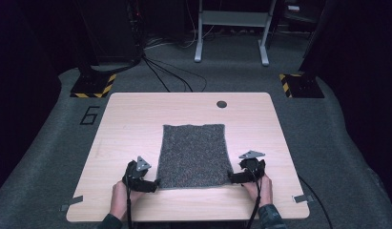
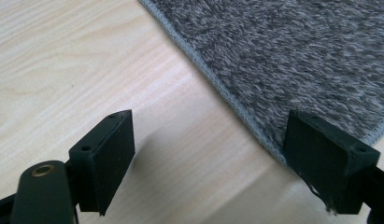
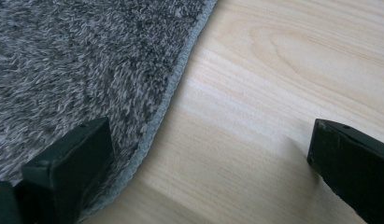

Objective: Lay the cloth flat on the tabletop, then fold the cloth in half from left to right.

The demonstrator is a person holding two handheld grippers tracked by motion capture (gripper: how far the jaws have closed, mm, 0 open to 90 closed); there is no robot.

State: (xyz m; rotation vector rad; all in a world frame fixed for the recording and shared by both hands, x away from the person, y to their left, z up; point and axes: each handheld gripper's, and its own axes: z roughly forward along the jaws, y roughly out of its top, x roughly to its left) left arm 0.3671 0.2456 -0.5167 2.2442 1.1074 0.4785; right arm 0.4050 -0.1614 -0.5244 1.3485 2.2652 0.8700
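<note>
Item: grey carpet piece (image 1: 193,155), rectangular, shaggy pile, stitched grey edge; lies flat on the near middle of the table (image 1: 131,114).

Left gripper (image 1: 153,185): at the piece's near left corner. Jaws stand wide apart, nothing clamped. In the left gripper view one jaw is over bare wood, the other over the carpet piece (image 2: 292,51) edge.

Right gripper (image 1: 232,178): at the near right corner. Jaws stand wide apart, nothing clamped. In the right gripper view one jaw is over the pile of the carpet piece (image 3: 73,60), the other over bare wood.

Surface: light wood-grain table with a dark round hole (image 1: 221,104) near its far edge.

Room: grey carpeted floor (image 1: 336,129); a "6" marked on the floor (image 1: 90,115) left of the table; two black bases with yellow-black hazard stripes (image 1: 94,85); black cables (image 1: 170,74); a grey metal frame (image 1: 232,28) at the back.
</note>
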